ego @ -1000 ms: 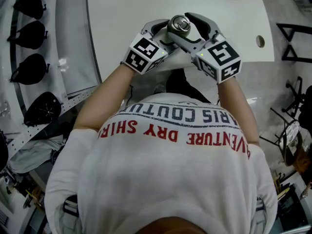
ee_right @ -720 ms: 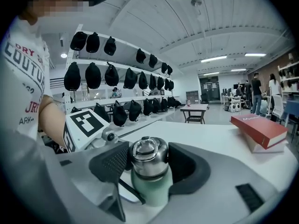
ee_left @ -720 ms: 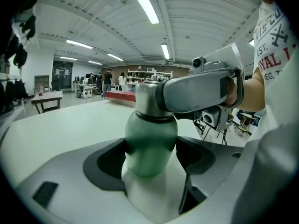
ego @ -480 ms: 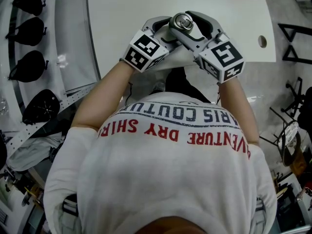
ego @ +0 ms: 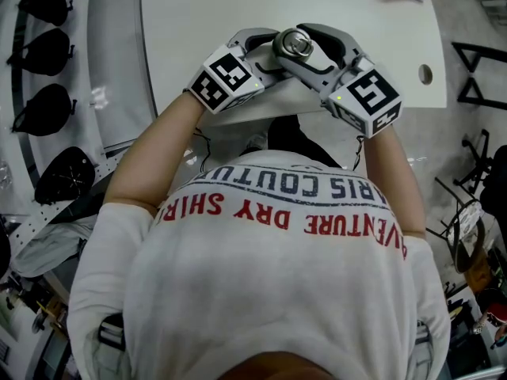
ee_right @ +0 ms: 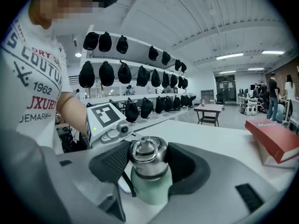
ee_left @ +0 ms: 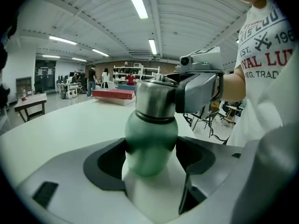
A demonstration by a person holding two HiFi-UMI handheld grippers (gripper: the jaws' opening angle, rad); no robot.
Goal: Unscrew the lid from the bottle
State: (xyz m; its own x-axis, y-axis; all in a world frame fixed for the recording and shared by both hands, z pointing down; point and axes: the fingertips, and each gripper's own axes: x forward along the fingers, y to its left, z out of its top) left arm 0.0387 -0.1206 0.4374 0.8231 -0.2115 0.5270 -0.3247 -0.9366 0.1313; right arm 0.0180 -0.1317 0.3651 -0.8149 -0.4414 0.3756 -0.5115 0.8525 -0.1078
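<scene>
A pale green bottle [ee_left: 150, 139] with a steel lid [ee_left: 156, 99] stands upright over the near edge of the white table [ego: 206, 6]. My left gripper [ee_left: 150, 158] is shut on the green body low down, with a pad on each side. My right gripper [ee_right: 147, 164] comes in from the other side and is shut on the steel lid [ee_right: 147, 157], both black pads touching it. In the head view the lid [ego: 293, 42] shows from above between the two grippers, left gripper [ego: 269, 54] and right gripper [ego: 307, 46]. The bottle's base is hidden.
A red book [ee_right: 275, 141] lies on the far part of the table. A round hole [ego: 425, 74] sits near the table's right edge. Racks of black caps [ego: 47, 54] run along the left. Chairs and cables stand on the floor at the right.
The right gripper's jaws have drawn in onto the lid. Both hands have turned slightly, and the left marker cube has shifted left and up. The bottle stays in place.
</scene>
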